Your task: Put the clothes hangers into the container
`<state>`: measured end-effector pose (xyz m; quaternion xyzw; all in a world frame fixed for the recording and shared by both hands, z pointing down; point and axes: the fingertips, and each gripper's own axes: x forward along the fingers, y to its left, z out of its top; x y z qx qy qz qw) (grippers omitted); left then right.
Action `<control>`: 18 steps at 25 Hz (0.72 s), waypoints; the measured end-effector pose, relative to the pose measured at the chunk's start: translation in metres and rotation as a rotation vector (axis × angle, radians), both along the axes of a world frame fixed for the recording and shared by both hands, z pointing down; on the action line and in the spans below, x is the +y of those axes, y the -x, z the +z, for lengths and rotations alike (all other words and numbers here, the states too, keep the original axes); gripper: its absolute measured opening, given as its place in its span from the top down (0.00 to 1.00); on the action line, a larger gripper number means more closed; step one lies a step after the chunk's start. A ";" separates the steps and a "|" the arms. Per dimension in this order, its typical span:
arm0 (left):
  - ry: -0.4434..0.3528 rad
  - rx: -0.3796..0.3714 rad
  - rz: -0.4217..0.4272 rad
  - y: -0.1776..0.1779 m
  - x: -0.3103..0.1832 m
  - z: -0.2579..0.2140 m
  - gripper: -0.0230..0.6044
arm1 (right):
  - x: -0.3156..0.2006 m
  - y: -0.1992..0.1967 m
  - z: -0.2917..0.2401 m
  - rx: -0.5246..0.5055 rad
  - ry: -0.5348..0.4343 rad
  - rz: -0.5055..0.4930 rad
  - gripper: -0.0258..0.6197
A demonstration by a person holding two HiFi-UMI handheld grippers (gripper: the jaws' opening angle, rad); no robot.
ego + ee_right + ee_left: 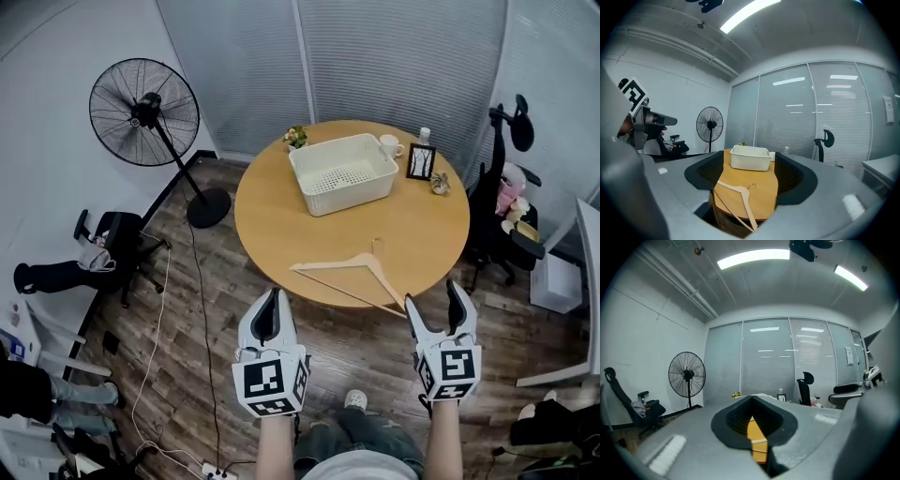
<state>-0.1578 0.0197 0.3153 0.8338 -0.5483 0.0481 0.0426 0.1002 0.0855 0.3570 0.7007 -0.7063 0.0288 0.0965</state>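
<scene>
I stood at the reach step: right tool (433, 292) spread, left tool (273, 296) pressed together, both empty; next I had to pinch the hanger (328, 264) on the counter's (281, 216) lower edge

No words or numbers can be read anywhere — only square coded markers on the cubes of the left gripper (272, 298) and right gripper (433, 295)
</scene>
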 end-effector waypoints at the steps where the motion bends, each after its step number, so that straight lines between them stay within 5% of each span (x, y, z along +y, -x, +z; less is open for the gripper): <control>1: 0.004 -0.002 -0.001 -0.003 -0.005 0.002 0.96 | -0.006 -0.003 0.002 -0.002 0.005 -0.003 0.41; 18: 0.124 -0.051 0.032 -0.033 -0.056 0.055 0.96 | -0.050 -0.023 0.067 -0.002 0.169 -0.010 0.41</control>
